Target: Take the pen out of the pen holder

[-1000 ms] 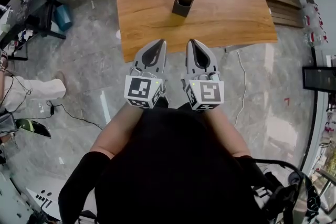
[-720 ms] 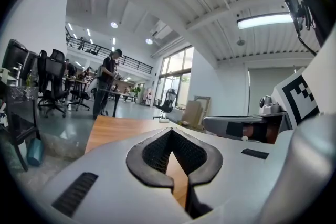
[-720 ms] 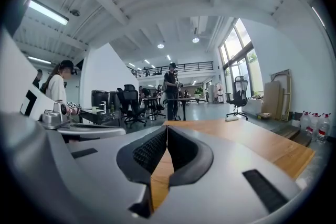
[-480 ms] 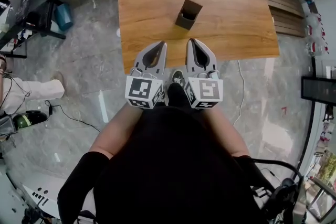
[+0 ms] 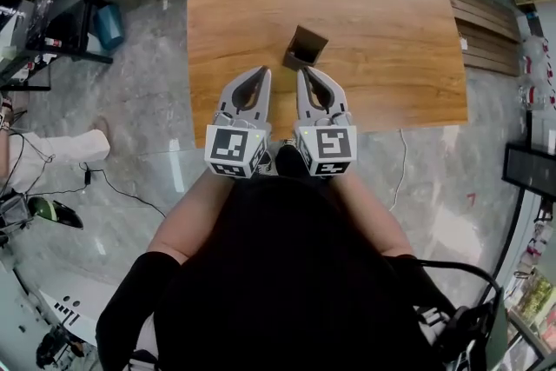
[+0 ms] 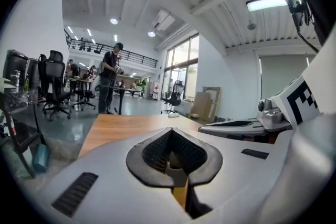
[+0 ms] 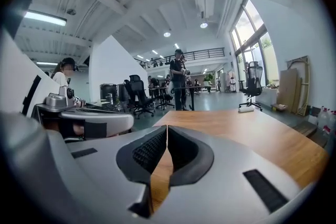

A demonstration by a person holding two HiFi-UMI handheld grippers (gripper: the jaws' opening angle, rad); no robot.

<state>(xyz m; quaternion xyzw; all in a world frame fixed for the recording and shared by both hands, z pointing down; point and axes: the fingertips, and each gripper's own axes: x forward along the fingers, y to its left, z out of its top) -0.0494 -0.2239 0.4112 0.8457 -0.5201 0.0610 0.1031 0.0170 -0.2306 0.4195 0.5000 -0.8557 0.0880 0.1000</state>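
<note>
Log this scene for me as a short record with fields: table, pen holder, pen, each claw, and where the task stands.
table: wooden top
pen holder: dark, square, upright on the table near its front edge
pen: not discernible in any view
left claw: jaws together, empty, tip over the table, to the left of the holder and nearer the person
right claw: jaws together, empty, tip just short of the holder
task status: pen not yet gripped
</note>
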